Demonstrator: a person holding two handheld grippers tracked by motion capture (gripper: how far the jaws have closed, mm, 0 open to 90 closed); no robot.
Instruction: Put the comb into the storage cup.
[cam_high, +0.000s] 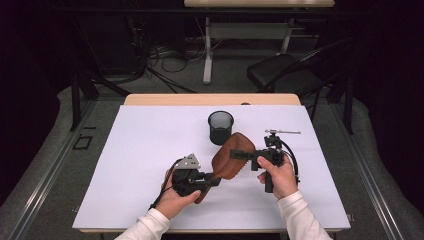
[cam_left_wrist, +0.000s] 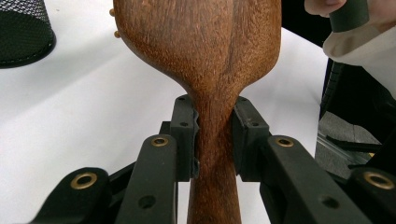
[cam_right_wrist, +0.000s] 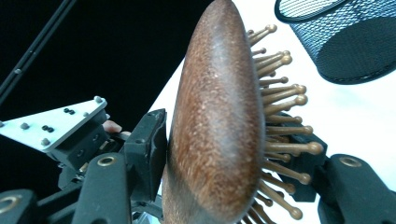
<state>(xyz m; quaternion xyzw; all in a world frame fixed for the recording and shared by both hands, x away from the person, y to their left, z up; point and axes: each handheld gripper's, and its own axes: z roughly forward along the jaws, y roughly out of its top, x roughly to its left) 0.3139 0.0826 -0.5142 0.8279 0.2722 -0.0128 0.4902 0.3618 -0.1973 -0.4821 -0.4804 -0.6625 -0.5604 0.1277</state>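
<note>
A brown wooden hairbrush (cam_high: 231, 159) with ball-tipped wooden bristles hangs above the white table (cam_high: 150, 150), held between both grippers. My left gripper (cam_left_wrist: 214, 135) is shut on its narrow handle (cam_left_wrist: 215, 154), one pad on each side; in the high view this gripper (cam_high: 216, 179) sits at the brush's near end. My right gripper (cam_right_wrist: 229, 158) straddles the oval head (cam_right_wrist: 215, 121). One of its pads (cam_right_wrist: 149, 149) lies against the smooth back and the other meets the bristle tips (cam_right_wrist: 280, 107). From above, this gripper (cam_high: 235, 154) comes in from the right.
A black mesh cup (cam_high: 220, 127) stands upright on the table just behind the brush, also near in the right gripper view (cam_right_wrist: 345, 42). Beyond the table's far edge are a dark chair (cam_high: 285, 70) and a desk frame (cam_high: 207, 50) on the floor.
</note>
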